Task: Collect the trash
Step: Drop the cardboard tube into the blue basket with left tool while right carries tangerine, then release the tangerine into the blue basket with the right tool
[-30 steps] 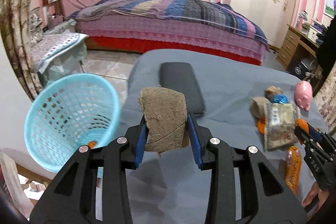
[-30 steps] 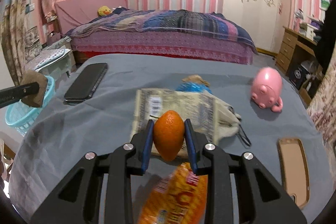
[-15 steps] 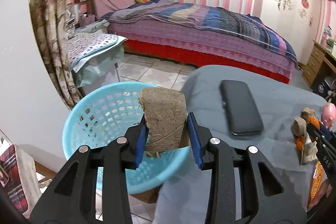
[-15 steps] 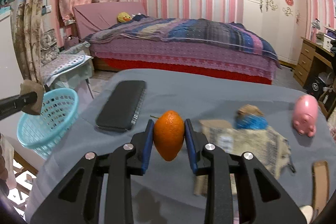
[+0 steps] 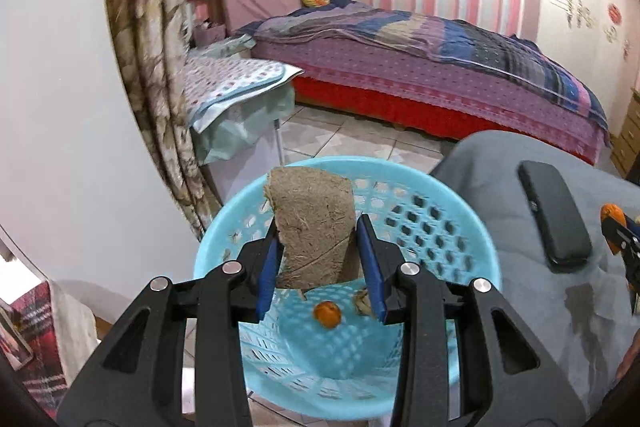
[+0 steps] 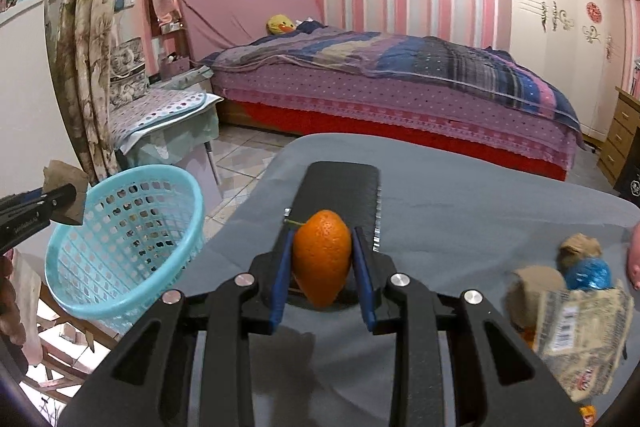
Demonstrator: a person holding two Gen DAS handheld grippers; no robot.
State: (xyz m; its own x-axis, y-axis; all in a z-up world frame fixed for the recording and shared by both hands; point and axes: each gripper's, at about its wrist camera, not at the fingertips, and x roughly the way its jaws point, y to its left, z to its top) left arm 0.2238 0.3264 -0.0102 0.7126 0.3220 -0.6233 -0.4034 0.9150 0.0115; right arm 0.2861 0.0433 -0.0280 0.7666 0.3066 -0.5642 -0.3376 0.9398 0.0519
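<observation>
Left tool (image 5: 320,263) clamped on stiff, light fibrous scrap (image 5: 312,223) over basket (image 5: 472,227); right tool (image 6: 322,267) clamped on firm, smooth orange (image 6: 322,257) midway.

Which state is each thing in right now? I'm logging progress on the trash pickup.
Left gripper: shut on the brown fibrous cardboard scrap, over the basket.
Right gripper: shut on the small orange fruit, above the table.
Light blue plastic mesh basket: upright, an orange piece inside.
Black phone: flat on the grey table.
</observation>
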